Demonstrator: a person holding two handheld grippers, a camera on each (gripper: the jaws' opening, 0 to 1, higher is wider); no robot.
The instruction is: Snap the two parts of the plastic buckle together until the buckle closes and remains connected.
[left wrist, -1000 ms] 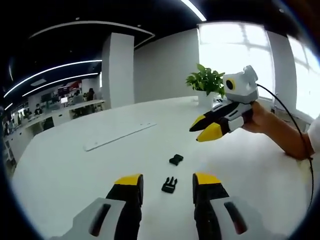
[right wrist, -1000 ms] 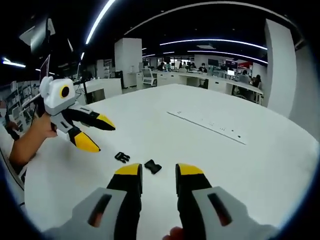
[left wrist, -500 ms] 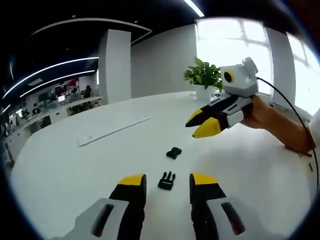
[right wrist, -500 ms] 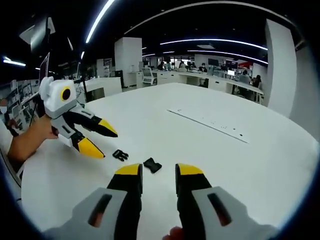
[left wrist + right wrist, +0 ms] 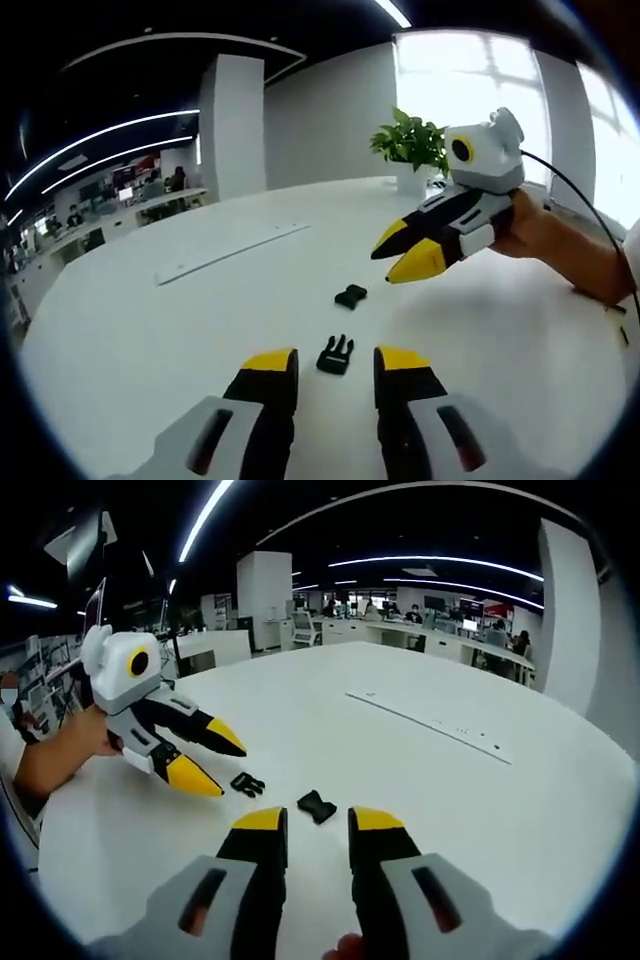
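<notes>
Two black buckle parts lie apart on the white table (image 5: 130,330). The pronged part (image 5: 336,354) rests just beyond my left gripper (image 5: 335,366), level with the gap between its open yellow-tipped jaws. Farther off lies the socket part (image 5: 350,295). My right gripper (image 5: 400,252) hangs above the table at the right, open, held by a hand. In the right gripper view the socket part (image 5: 317,806) sits just ahead of my right gripper (image 5: 317,825), whose jaws hold nothing. The pronged part (image 5: 247,784) lies to its left, near the tips of my left gripper (image 5: 212,760).
A long flat white strip (image 5: 235,250) lies on the table beyond the buckle parts. A potted plant (image 5: 410,150) stands at the table's far edge by bright windows. A forearm (image 5: 575,255) and a black cable (image 5: 590,240) reach in from the right. Office desks (image 5: 440,635) fill the background.
Both grippers have come lower and nearer the buckle parts. The left gripper's jaws have drawn slightly closer together. The parts themselves have not moved.
</notes>
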